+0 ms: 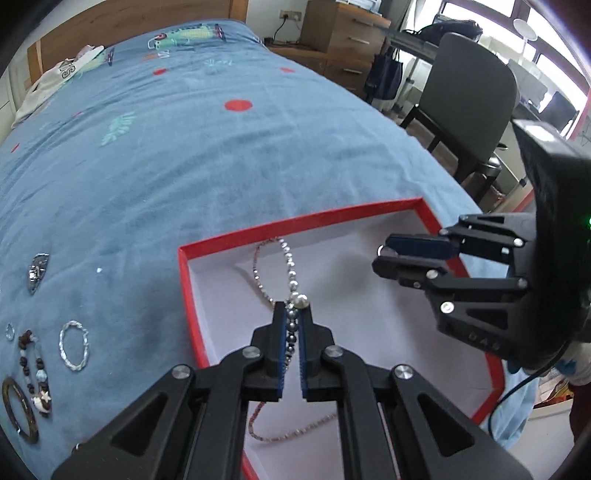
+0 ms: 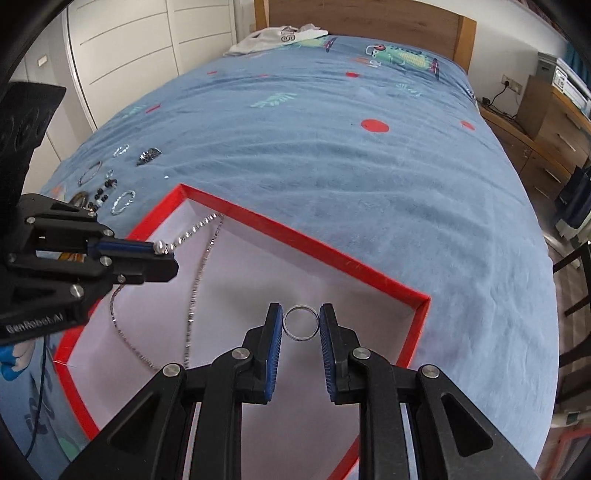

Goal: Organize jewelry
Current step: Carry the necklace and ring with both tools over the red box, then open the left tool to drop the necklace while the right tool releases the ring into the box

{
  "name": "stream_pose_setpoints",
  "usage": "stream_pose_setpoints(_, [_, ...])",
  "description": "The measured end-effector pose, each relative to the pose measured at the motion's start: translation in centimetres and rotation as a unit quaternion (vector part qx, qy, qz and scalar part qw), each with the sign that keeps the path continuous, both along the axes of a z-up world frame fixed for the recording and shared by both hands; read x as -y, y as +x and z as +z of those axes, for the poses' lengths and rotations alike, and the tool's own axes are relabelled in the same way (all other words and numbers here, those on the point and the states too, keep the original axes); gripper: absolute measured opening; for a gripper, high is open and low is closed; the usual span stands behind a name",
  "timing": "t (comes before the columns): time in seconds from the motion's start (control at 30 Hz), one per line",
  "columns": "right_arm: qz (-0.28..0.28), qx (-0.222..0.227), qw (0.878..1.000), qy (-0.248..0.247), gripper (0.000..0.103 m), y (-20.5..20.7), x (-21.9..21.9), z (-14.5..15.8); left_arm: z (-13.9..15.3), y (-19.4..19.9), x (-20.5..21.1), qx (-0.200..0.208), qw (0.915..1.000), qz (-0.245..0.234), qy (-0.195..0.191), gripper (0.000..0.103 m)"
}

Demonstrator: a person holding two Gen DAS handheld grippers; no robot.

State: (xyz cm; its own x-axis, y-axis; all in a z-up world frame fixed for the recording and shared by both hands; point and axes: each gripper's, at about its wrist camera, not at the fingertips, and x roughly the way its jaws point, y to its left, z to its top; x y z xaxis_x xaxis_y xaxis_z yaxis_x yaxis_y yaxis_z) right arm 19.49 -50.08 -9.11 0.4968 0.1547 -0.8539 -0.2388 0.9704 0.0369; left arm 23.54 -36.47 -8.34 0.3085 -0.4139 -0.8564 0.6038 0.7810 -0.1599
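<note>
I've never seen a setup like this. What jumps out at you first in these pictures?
The red box lying open on the blue bedspread, with a thin chain sprawled on its white floor. Over it the right claw pinches a small silver ring, while the left claw grips a string of pearls that trails down into the box. More bracelets wait on the bedspread to the box's left.

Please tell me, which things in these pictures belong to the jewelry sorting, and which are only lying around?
Belonging to the job:
- red box
- pearl necklace in the left gripper
- silver ring in the right gripper
- thin chain in the box
- bracelets and bangles on the blue bedspread

Just lying about:
- white clothes
- black chair
- wooden drawers
</note>
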Motion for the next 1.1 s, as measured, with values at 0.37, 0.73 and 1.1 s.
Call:
stream_pose_setpoints(0.37, [0.022, -0.026, 0.999, -0.024, 0.024, 0.8, 0.0, -1.4, -2.0, 1.0, -0.3, -0.016, 0.9997, 0.017, 0.011, 0.007])
stream_pose_setpoints(0.73, [0.001, 0.006, 1.000, -0.027, 0.056, -0.8, 0.0, 1.7, 1.4, -0.6, -2.0, -0.007, 0.9995, 0.018, -0.024, 0.026])
stream_pose_setpoints(1.1, [-0.056, 0.049, 0.997, -0.007, 0.056, -8.2, -2.0, 8.2, 8.6, -6.1, -9.7, 0.050, 0.9963, 0.064, -0.028, 0.032])
